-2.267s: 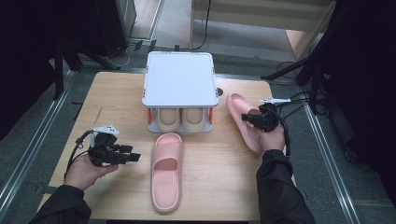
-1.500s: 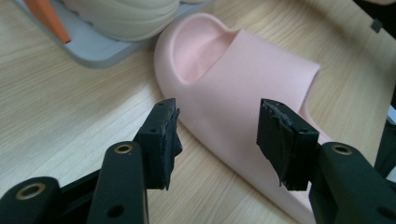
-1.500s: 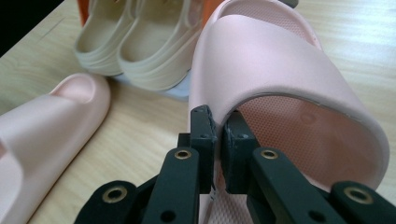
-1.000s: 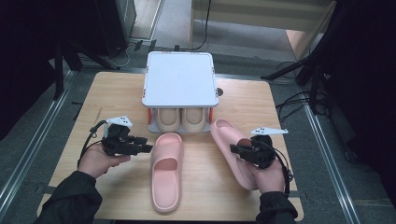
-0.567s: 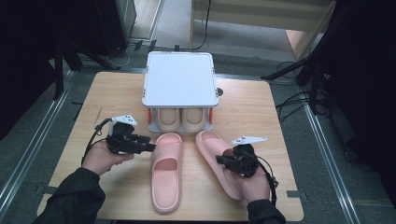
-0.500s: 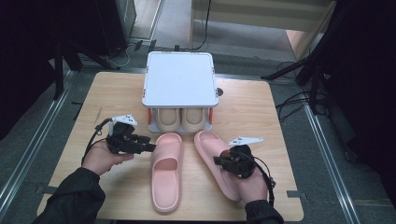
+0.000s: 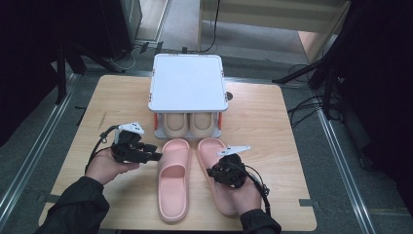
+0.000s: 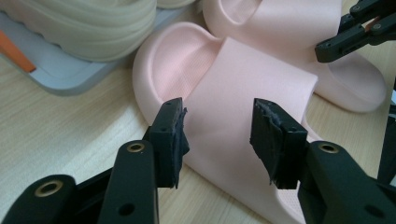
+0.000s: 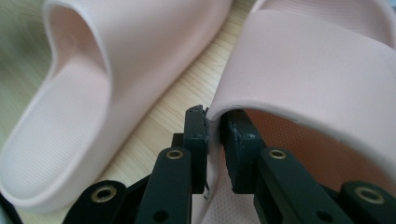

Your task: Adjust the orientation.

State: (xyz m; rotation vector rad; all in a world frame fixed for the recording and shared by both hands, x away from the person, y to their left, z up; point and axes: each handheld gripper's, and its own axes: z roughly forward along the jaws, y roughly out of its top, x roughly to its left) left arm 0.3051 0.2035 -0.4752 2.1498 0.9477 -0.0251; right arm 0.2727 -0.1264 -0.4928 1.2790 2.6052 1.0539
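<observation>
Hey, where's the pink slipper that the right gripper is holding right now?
In the high view, the right pink slipper lies on the table's near half, beside the left pink slipper, in front of the shoe rack.

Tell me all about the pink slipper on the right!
The right pink slipper is a soft-looking foam slide with a wide strap and open toe. It lies flat on the wooden table, right beside its twin, toe toward the shoe rack. The right gripper has its fingers around the strap's edge, just loosening.

no readable text, labels, brands or numbers anywhere
</observation>
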